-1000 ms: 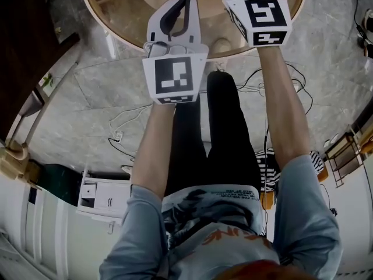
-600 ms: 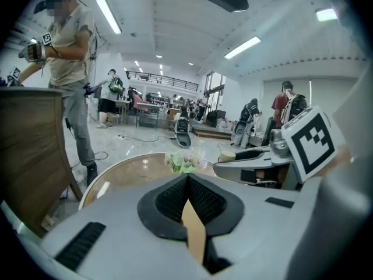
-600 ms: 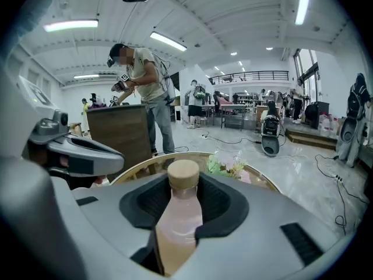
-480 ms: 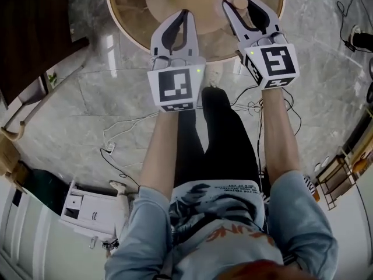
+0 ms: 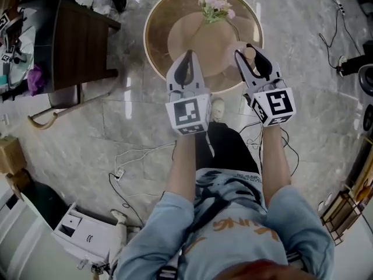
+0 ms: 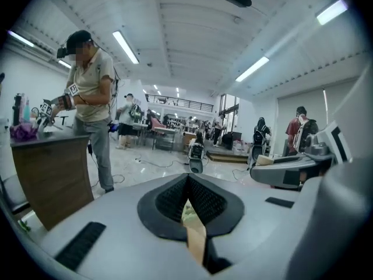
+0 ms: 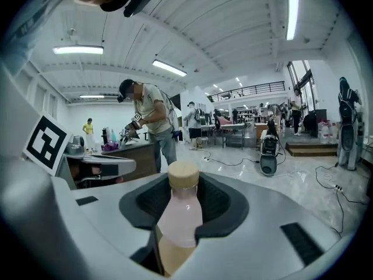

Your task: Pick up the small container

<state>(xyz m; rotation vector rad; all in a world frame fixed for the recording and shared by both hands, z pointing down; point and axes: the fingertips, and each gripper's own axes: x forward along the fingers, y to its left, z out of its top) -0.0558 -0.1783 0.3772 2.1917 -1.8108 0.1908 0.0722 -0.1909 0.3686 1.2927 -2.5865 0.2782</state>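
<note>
The small container (image 5: 249, 54) is a pale pink bottle with a tan cap (image 7: 183, 175). It stands upright between the jaws of my right gripper (image 5: 249, 52), which is shut on its body (image 7: 179, 214) above the near right edge of the round table (image 5: 156, 34). In the right gripper view the right gripper (image 7: 183, 186) has the bottle filling the gap between its pads. My left gripper (image 5: 187, 57) hovers over the table's near edge, to the left of the right one. Its jaws meet at the tips, and in the left gripper view the left gripper (image 6: 187, 179) holds nothing.
A bunch of pale flowers (image 5: 214, 6) stands at the far side of the table. A dark wooden cabinet (image 5: 76, 45) is at the left, and a white box (image 5: 87, 233) lies on the floor behind me. Cables (image 5: 140, 153) run over the marble floor. Other people work in the hall.
The view has pulled up and back, so the table looks smaller and farther. Both grippers now show whole over the table's near edge. The right one still carries the bottle.
</note>
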